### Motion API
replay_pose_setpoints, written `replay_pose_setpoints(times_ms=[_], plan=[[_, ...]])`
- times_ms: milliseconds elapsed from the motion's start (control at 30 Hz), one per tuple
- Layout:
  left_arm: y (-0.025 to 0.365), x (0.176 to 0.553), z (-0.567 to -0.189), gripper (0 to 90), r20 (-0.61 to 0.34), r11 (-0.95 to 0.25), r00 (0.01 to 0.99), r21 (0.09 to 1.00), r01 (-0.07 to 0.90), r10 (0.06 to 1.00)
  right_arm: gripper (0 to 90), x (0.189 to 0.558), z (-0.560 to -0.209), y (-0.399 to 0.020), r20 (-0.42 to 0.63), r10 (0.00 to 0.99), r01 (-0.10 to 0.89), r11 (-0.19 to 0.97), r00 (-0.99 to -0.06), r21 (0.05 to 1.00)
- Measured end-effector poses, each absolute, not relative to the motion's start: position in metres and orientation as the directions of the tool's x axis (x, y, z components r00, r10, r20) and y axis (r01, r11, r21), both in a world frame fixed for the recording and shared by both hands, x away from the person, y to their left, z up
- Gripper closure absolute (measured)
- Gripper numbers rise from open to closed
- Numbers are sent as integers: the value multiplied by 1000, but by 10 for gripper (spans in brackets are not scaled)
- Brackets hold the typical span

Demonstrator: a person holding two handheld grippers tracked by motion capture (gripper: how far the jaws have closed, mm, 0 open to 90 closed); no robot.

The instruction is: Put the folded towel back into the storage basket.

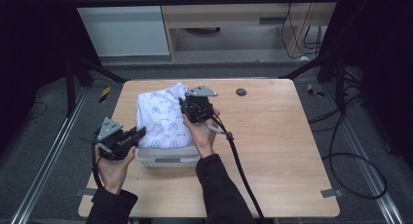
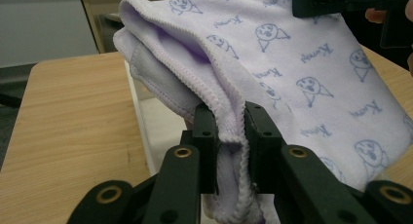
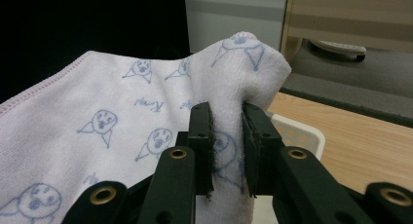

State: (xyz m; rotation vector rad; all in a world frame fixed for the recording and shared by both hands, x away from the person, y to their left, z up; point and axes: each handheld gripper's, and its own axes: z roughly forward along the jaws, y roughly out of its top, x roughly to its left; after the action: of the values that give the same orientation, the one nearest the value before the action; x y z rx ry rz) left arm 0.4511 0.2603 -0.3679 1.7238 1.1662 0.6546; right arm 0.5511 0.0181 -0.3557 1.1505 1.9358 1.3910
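Over white basket [image 1: 168,160], pinched printed towel [image 1: 163,118]

overhead forward-down, claw cameras close, sharing towel [image 1: 163,118]

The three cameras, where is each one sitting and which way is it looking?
High view: above the person's side, looking forward and down at the table; both forearms, left gripper and right gripper show.
Left gripper view: on the left gripper, looking along jaws shut on the towel.
Right gripper view: on the right gripper, jaws shut on towel.
Shared: all three show the towel; the basket too.
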Motion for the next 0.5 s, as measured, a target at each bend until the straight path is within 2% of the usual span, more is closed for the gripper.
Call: replay_pose_setpoints(times_ms=[500], plan=[[261, 464, -383, 764, -66, -137, 404, 880, 454, 912, 761, 565, -383, 22, 87, 854, 376, 132, -514, 917]])
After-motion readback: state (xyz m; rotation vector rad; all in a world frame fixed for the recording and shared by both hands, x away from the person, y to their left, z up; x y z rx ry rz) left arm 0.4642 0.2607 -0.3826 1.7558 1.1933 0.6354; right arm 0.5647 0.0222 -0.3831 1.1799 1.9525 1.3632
